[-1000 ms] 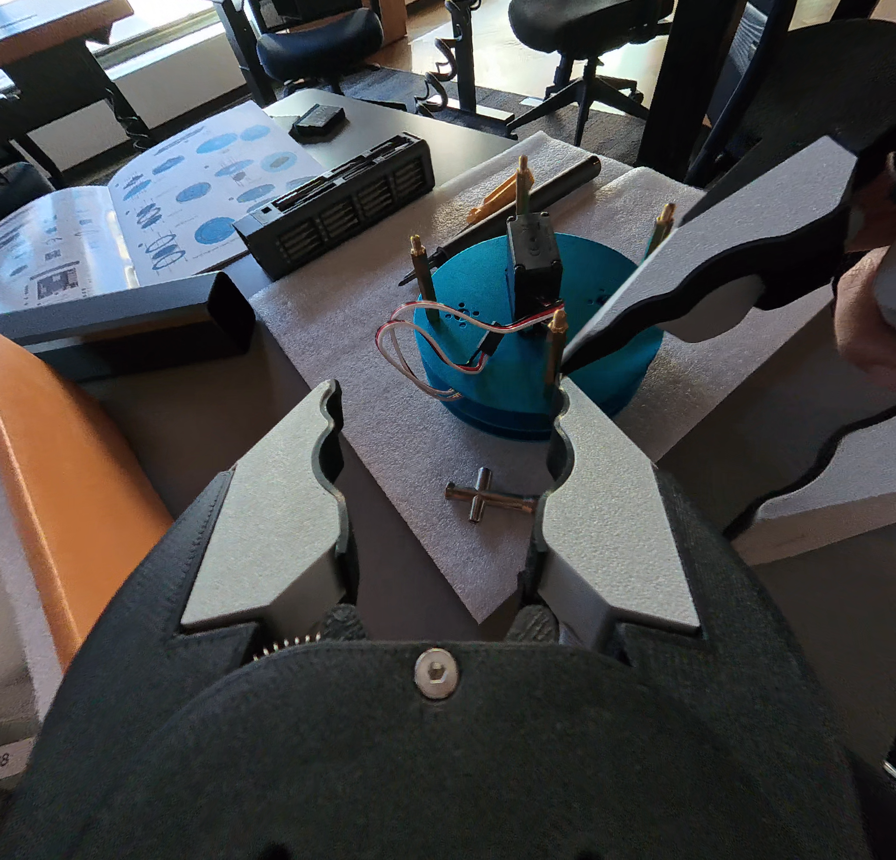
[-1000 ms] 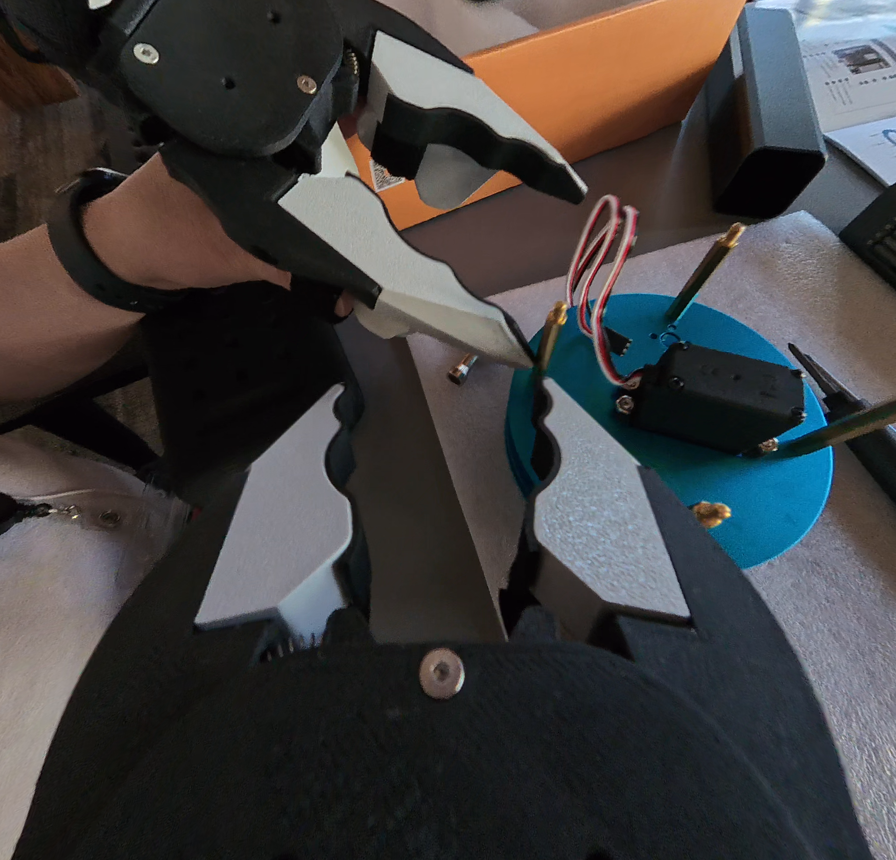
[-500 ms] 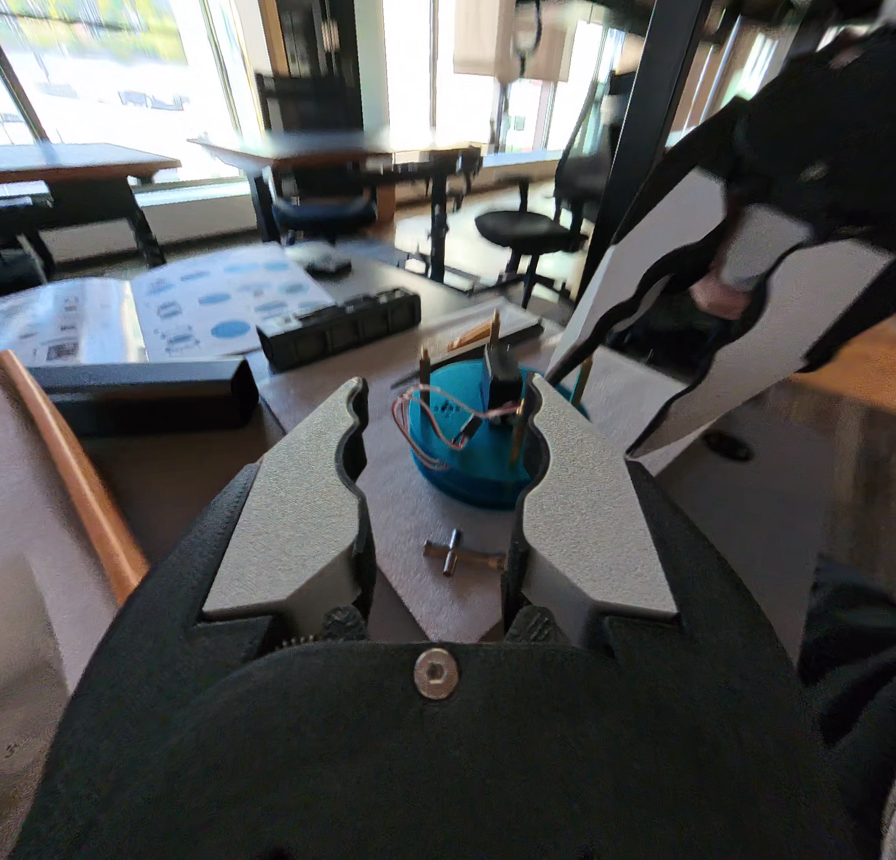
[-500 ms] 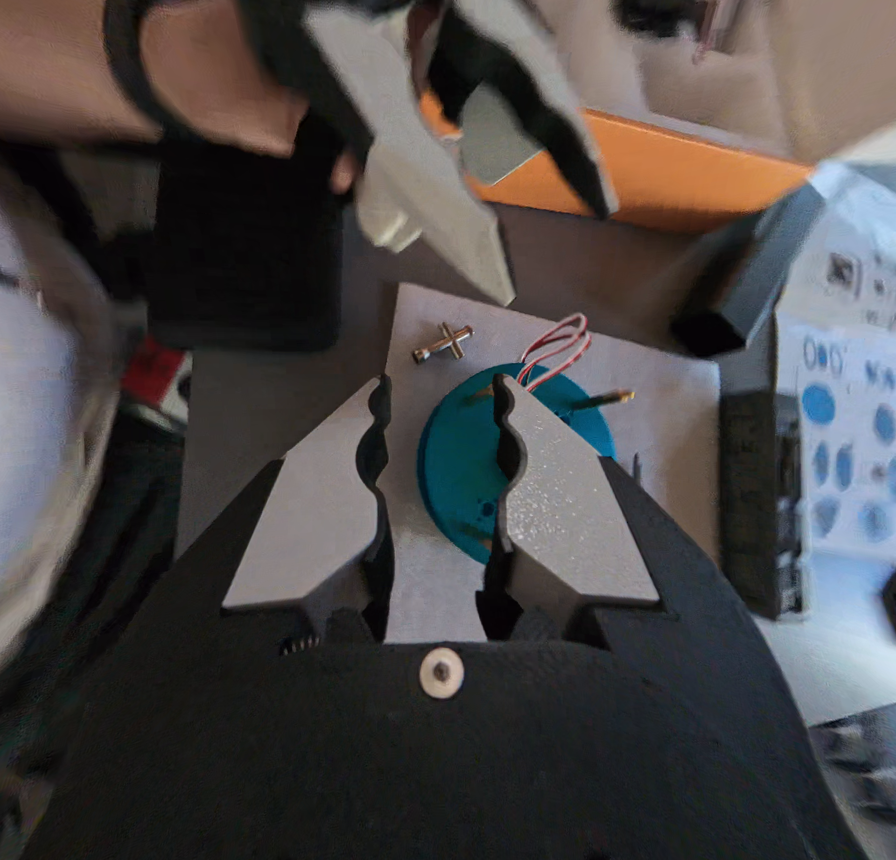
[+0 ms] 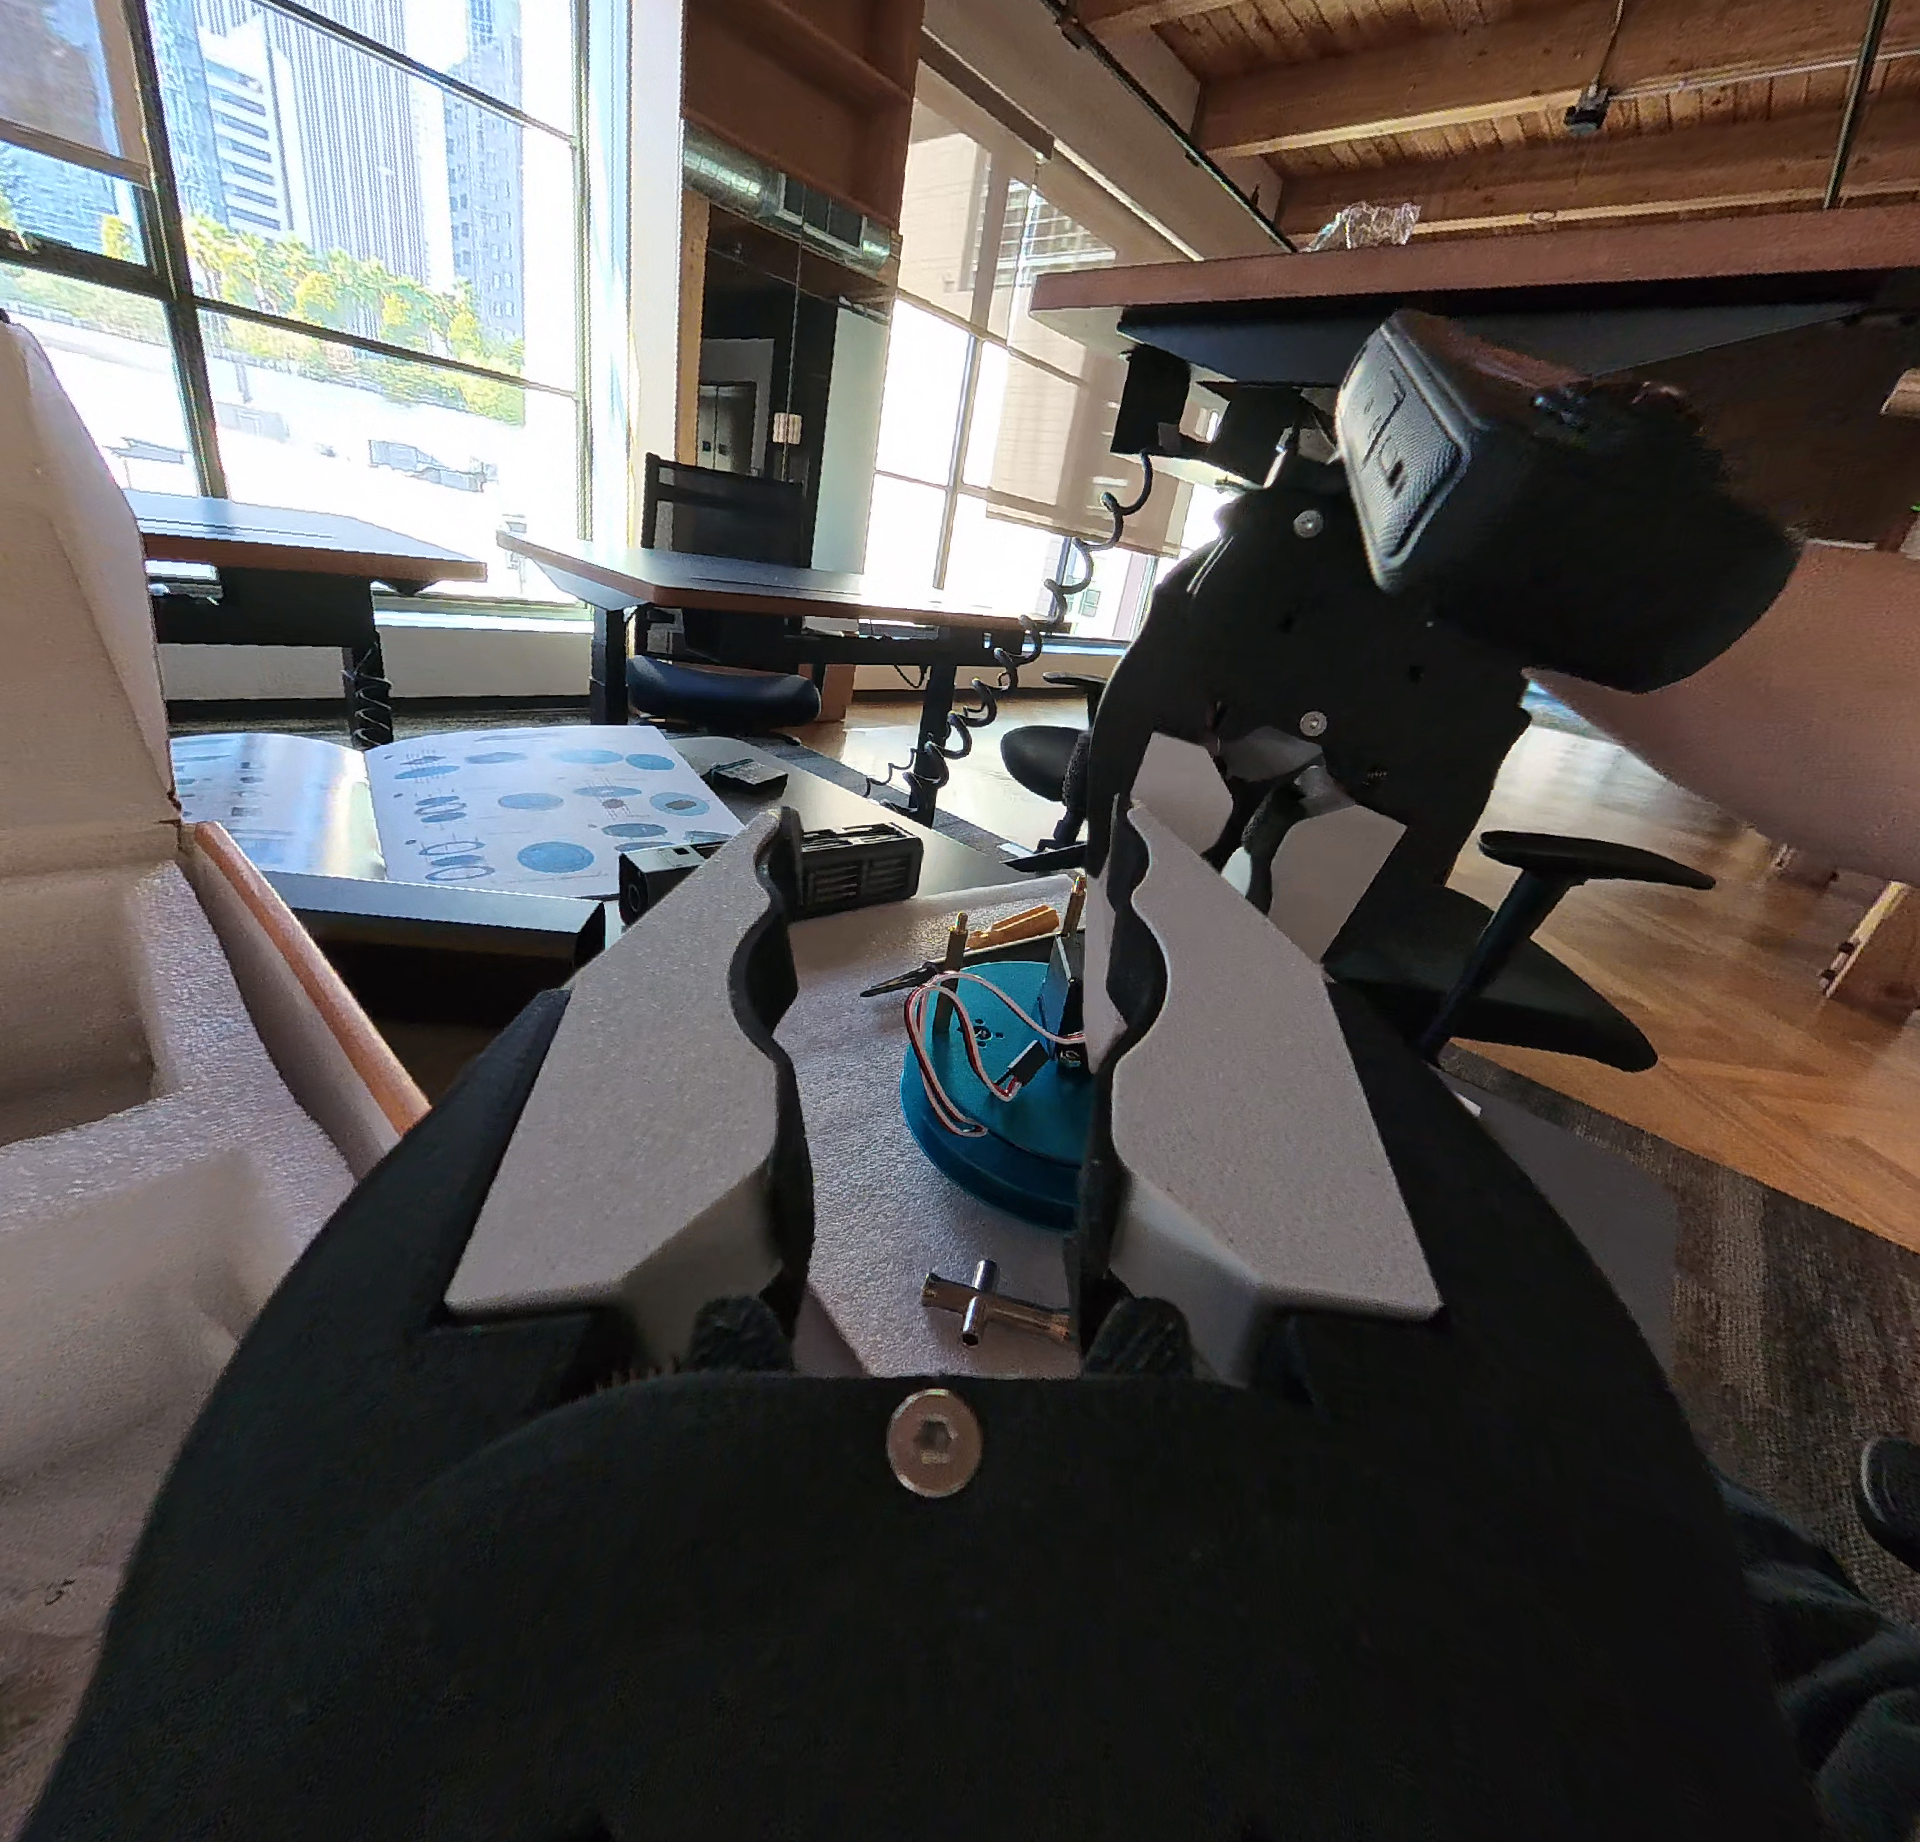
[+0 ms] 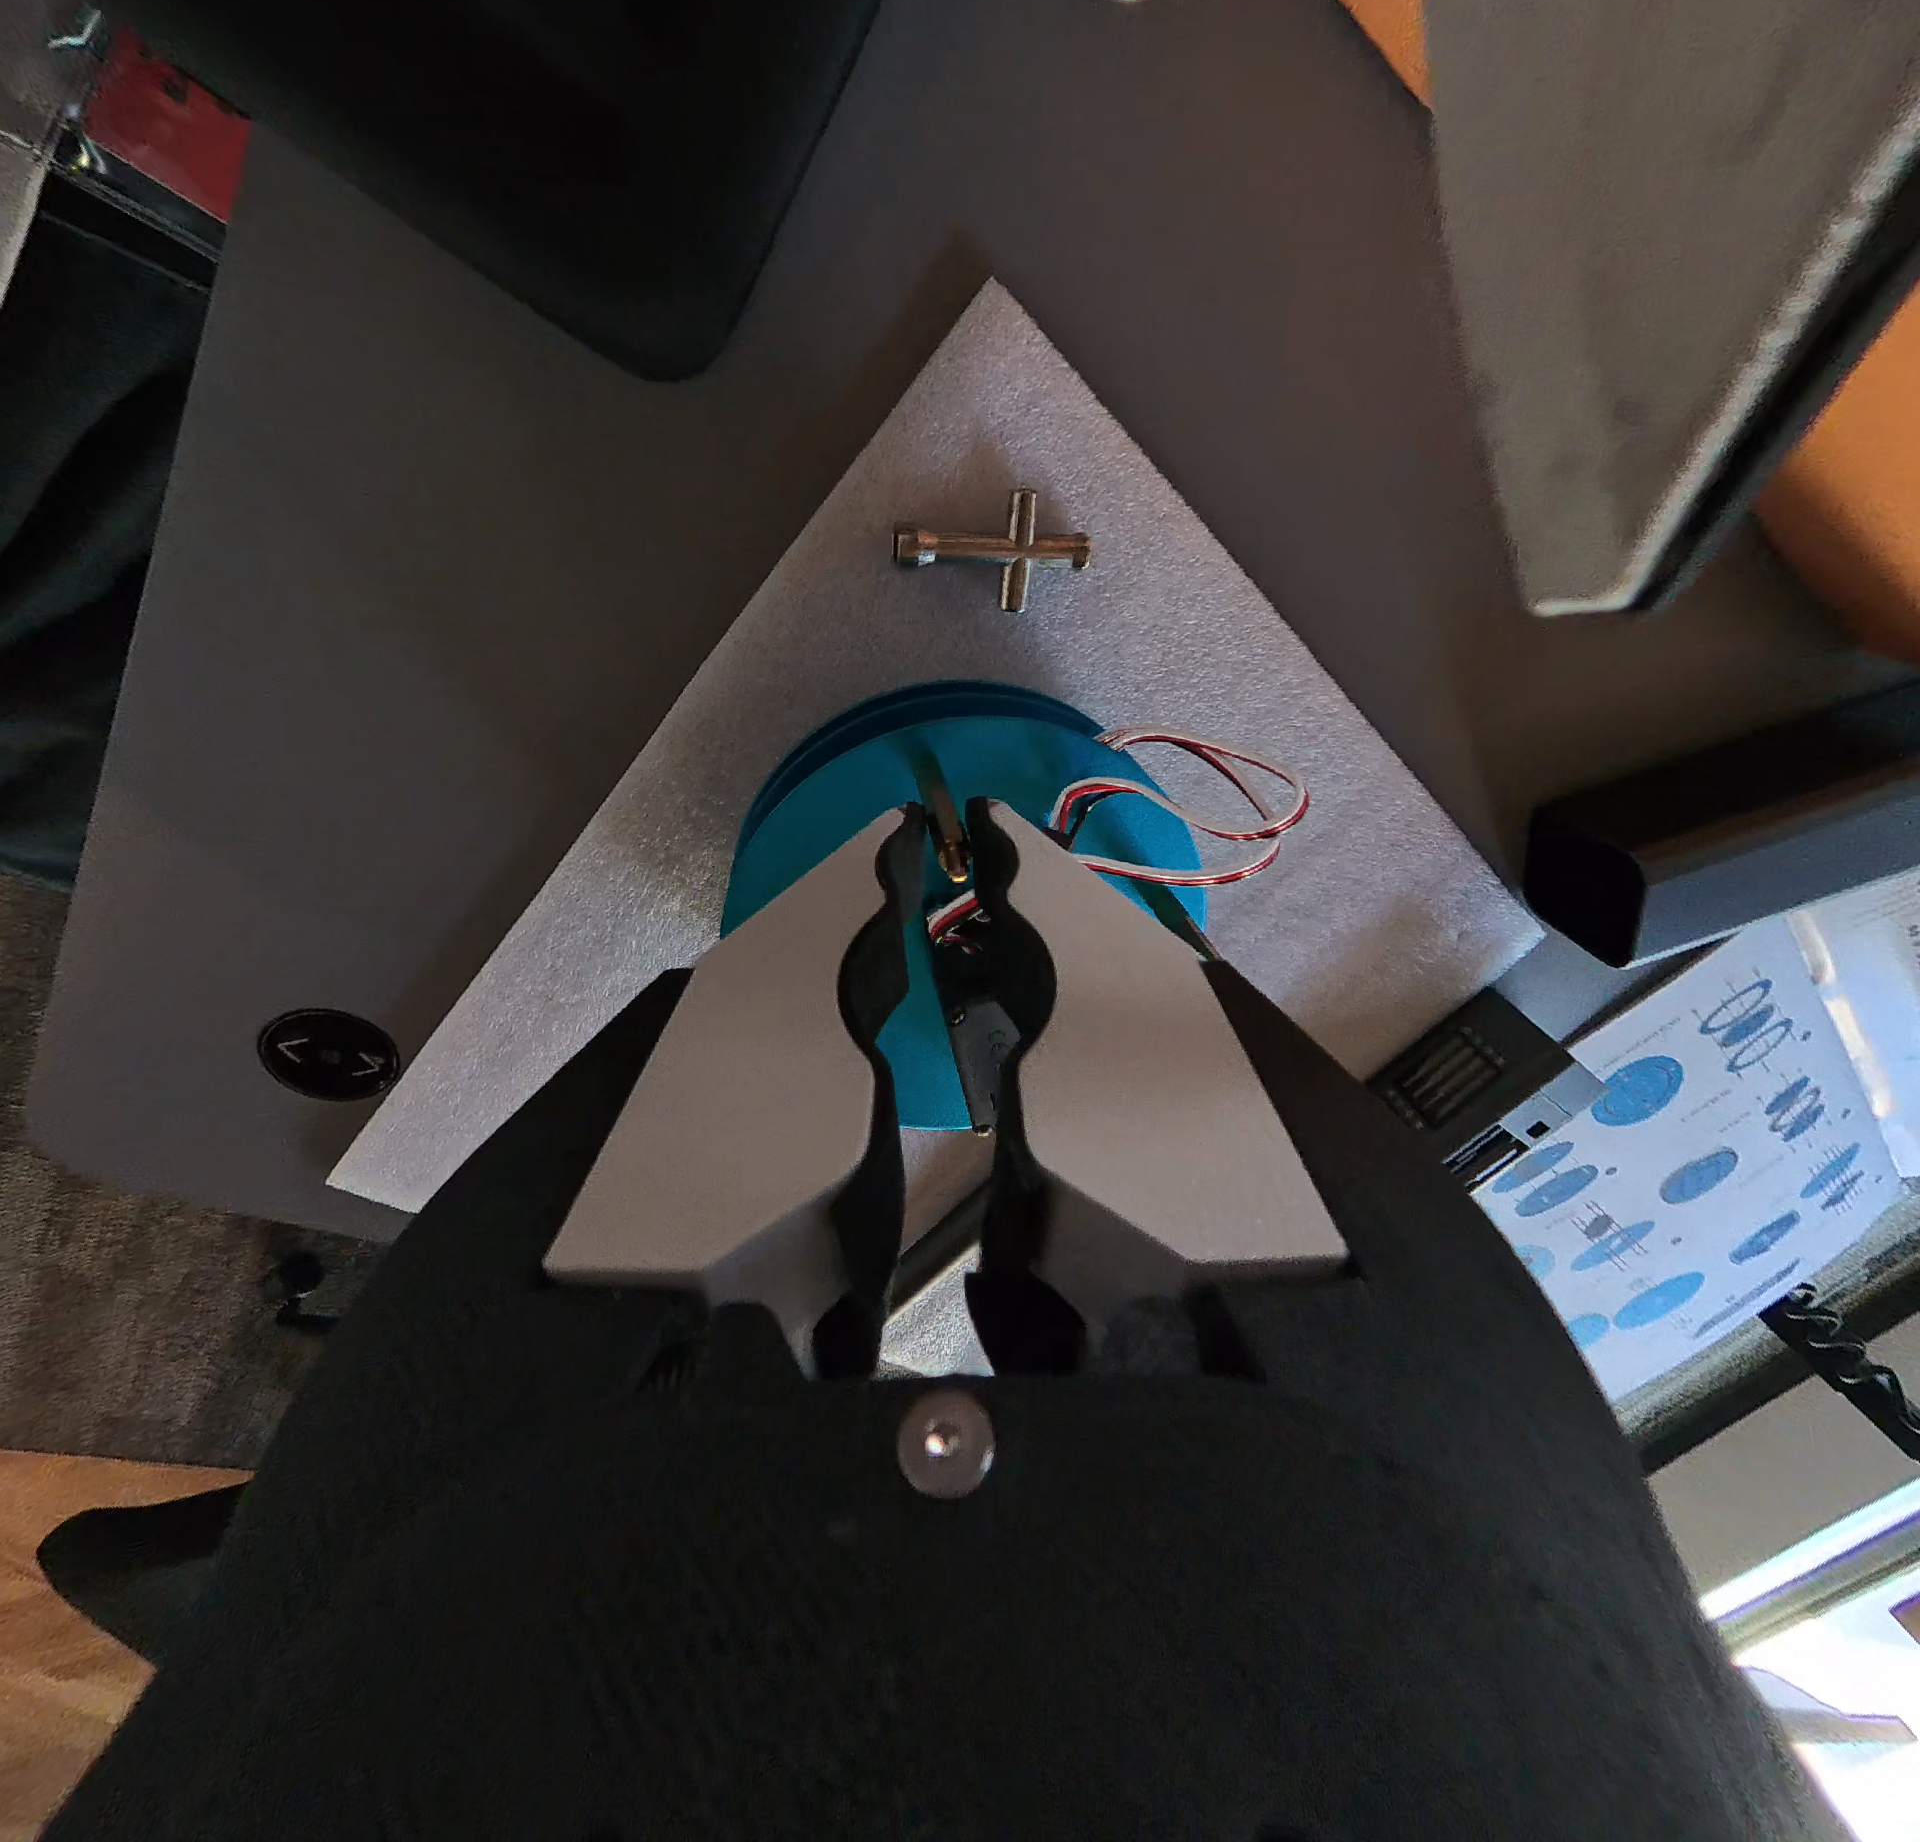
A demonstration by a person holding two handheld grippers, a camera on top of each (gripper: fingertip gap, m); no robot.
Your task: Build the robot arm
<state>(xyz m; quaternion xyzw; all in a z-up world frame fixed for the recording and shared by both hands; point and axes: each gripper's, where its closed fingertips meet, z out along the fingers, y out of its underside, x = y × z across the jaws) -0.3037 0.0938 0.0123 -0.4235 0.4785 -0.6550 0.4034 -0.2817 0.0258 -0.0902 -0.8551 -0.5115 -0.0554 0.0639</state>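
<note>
Brass shows between the tips of the right claw (image 6: 943, 807): a slim standoff (image 6: 943, 834) rising from the blue disc (image 6: 831, 805), its long axis running roughly along the fingers, top end toward the camera. The jaws are nearly together around it, with only a narrow gap; whether they actually pinch it cannot be told. Behind the tips, between the fingers, sits a black servo (image 6: 985, 1065), and red-and-white wires (image 6: 1226, 816) loop off to the right of the claw. Beyond the tips a metal cross wrench (image 6: 997, 549) lies flat on the foam sheet (image 6: 1039, 421).

The left claw (image 5: 940, 836) hangs well back from the disc (image 5: 977, 1138), jaws wide apart and holding nothing. The wrench (image 5: 987, 1309) lies between its finger bases. Left of it stands an orange box (image 5: 322, 982) lined with foam; an open booklet (image 5: 520, 805) lies ahead.
</note>
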